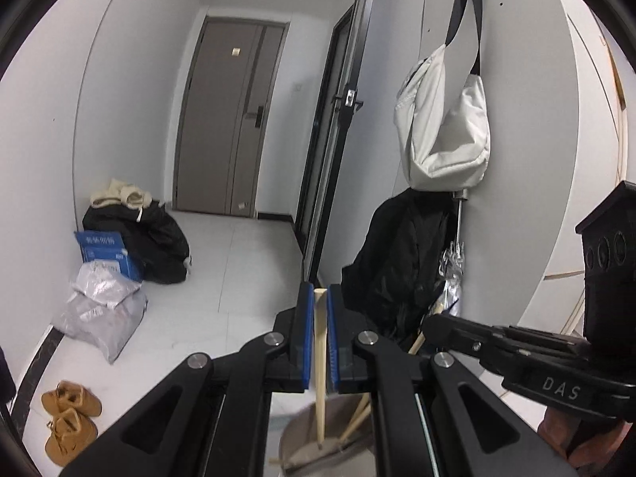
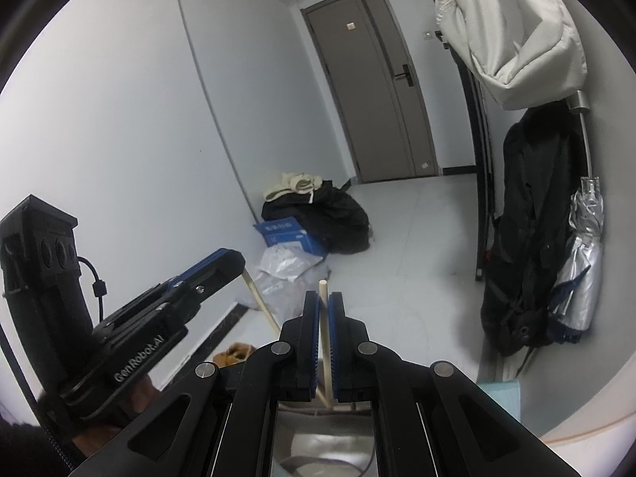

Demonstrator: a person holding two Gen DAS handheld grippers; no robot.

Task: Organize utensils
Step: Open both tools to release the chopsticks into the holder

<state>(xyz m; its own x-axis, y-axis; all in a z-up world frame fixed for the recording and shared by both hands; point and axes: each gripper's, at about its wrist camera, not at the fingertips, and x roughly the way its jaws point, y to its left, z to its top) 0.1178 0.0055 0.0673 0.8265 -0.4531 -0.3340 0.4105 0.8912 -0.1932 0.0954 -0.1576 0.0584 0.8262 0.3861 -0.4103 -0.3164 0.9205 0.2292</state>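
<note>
Over on the far left we've got tan suede boots (image 1: 67, 421) on the pale tiled floor (image 1: 238, 262), with crinkly grey plastic mailer bags (image 1: 103, 310) and a blue cardboard box (image 1: 105, 252) behind them.

Our left claw (image 1: 319, 298) is pinching a pale square-ended wooden chopstick (image 1: 319, 357) between its blue pads. The stick's lower end sits down in the round shiny metal bowl (image 1: 294, 441), where a couple more wooden sticks lean.

To the right, our right claw (image 2: 324, 306) is clamped on a round-tipped light wooden chopstick (image 2: 325, 342), which runs down toward the same bowl.

On the right wall, a light grey fabric sling bag (image 1: 445, 131) hangs over a black jacket (image 1: 397, 262) and a folded silver umbrella (image 2: 580, 254).
</note>
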